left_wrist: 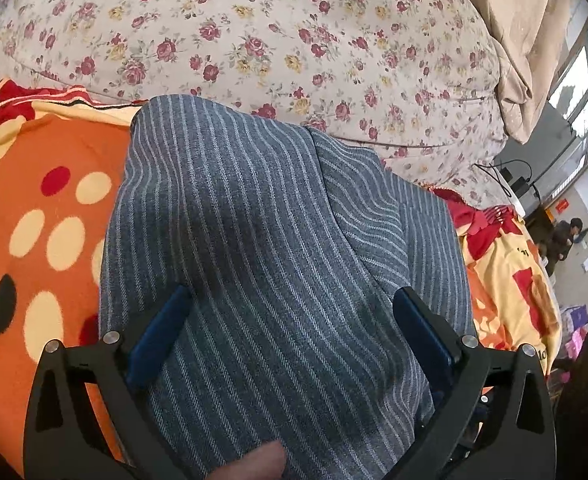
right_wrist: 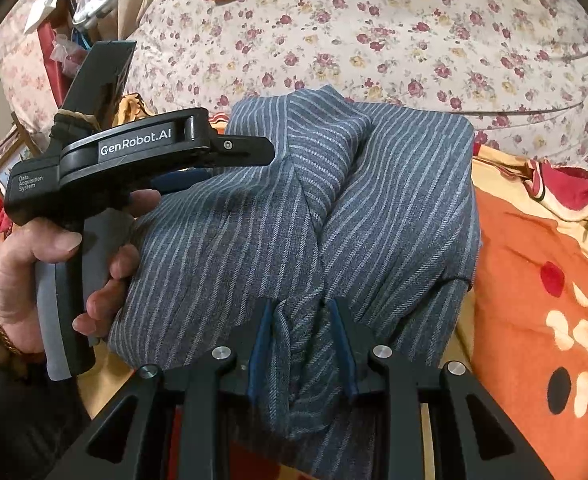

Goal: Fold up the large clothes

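A grey-blue pinstriped garment lies folded in a thick bundle on the bed; it also shows in the right wrist view. My left gripper is open, its blue pads wide apart over the garment's near part. It also shows from the side in the right wrist view, held by a hand at the garment's left edge. My right gripper is shut on a bunched fold of the garment at its near edge.
An orange blanket with cream, red and black spots covers the bed under the garment. A floral quilt is heaped behind it. A beige cover and a window are at the far right. Clutter stands at the left.
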`<state>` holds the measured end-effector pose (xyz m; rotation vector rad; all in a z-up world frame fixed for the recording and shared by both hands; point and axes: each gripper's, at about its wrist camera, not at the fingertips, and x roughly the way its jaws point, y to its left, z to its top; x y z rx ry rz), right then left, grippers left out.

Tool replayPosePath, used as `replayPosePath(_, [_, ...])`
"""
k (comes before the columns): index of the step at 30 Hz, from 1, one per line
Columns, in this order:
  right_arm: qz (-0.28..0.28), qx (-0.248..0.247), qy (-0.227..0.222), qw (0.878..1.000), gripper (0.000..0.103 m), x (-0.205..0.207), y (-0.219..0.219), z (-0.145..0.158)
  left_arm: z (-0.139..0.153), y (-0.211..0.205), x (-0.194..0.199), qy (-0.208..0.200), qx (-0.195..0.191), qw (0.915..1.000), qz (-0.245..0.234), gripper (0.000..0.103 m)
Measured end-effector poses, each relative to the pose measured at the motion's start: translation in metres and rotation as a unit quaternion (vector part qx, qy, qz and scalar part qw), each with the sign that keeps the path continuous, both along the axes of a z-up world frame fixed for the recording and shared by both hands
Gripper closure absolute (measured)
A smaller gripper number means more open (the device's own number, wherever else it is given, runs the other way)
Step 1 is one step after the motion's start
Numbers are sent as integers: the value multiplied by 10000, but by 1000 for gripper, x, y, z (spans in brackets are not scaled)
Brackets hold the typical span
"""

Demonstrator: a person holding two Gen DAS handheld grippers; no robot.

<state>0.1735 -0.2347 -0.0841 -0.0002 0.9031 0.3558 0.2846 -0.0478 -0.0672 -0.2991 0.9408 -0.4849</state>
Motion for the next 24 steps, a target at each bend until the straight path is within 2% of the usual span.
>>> replayPosePath(6, [-38,-49,-100,9999,73,-3,3,1,1,-1,0,-42,30,10000,44,1])
replayPosePath(9, [-53,22,-98,9999,73,-3,2,0,4,0,-3,-136,-36,9997,210,1])
replayPosePath(12, [-26,117,5,9999,73,0,-1,-1,4,1,-1,-66,-154,9996,206,1])
replayPosePath(16, [15,177,138,9997,73,0,-4,1,7,-2,-3,16,111,9999,77,1])
replayPosePath(19, [25,450,346,9984,73,-5,-16,6,12,-4,-10,-26,224,9997,90,1])
replayPosePath(22, [-246,736,348,9964,73,-21,-42,18,23,1,-22,-176,360,9991,140,1])
replayPosePath(24, [-701,608,172,9955,73,-38,-62,30,32,9,-37,-313,591,9973,318,1])
